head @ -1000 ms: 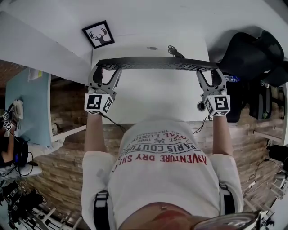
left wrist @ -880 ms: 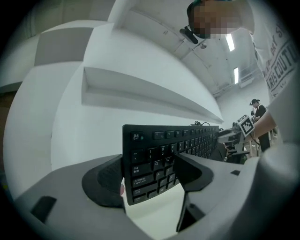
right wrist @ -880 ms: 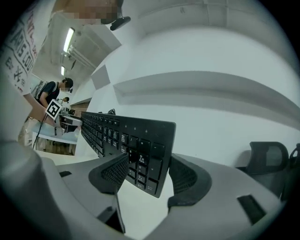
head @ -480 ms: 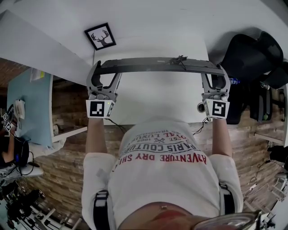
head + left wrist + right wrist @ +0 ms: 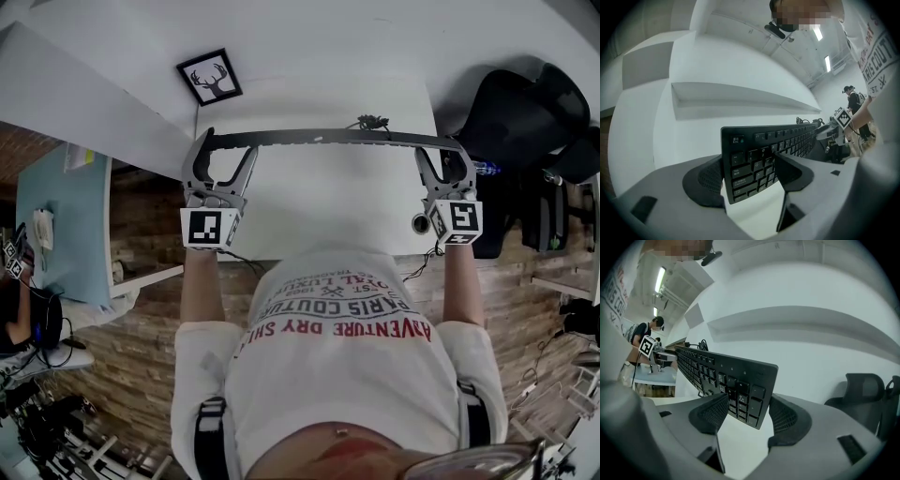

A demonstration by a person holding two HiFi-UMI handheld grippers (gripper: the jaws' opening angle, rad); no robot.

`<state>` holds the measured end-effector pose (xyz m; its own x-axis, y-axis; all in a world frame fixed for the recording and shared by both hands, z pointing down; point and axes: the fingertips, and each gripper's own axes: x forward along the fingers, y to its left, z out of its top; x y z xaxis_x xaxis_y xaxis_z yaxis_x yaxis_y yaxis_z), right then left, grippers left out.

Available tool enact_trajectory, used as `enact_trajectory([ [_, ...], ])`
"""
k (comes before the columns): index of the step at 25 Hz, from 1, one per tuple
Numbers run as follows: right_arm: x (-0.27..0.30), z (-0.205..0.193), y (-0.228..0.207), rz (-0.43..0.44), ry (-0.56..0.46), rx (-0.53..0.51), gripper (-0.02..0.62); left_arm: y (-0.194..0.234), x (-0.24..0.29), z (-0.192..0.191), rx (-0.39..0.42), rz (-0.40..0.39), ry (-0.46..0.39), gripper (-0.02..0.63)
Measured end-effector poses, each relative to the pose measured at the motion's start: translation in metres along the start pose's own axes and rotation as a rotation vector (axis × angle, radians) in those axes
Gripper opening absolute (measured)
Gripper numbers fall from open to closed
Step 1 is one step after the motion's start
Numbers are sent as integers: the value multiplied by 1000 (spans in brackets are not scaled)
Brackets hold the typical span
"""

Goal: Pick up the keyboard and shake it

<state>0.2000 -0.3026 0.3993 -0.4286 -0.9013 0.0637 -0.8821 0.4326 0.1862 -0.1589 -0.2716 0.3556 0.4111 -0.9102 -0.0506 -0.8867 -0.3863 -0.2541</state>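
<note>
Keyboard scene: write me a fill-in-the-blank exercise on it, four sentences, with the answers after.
1. The black keyboard is clamped at its ends by ____ grippers.
2. The left gripper holds the end whose top corner key reads ____.
3. The jaws of the right gripper are shut on the ____.
4. The framed picture on the white table shows a ____ head with antlers.

Missing words: two; Esc; keyboard; deer.

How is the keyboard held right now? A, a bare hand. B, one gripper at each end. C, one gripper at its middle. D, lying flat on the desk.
B: the left gripper and the right gripper each clamp one end of the keyboard.
</note>
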Motion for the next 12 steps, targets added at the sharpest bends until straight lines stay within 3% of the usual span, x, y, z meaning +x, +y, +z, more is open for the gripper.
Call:
enact_trajectory([
  [4, 6, -33, 0, 46, 111, 105, 282, -8, 3, -5, 5, -27, 62, 337],
  [8, 5, -52, 0, 42, 135, 154, 281, -18, 2, 9, 23, -36, 9, 337],
  [9, 5, -55, -1, 36, 131, 157, 281, -22, 2, 14, 53, -41, -13, 337],
  [12, 6, -60, -6, -1, 113, 155, 281, -33, -5, 13, 284, -96, 16, 330],
])
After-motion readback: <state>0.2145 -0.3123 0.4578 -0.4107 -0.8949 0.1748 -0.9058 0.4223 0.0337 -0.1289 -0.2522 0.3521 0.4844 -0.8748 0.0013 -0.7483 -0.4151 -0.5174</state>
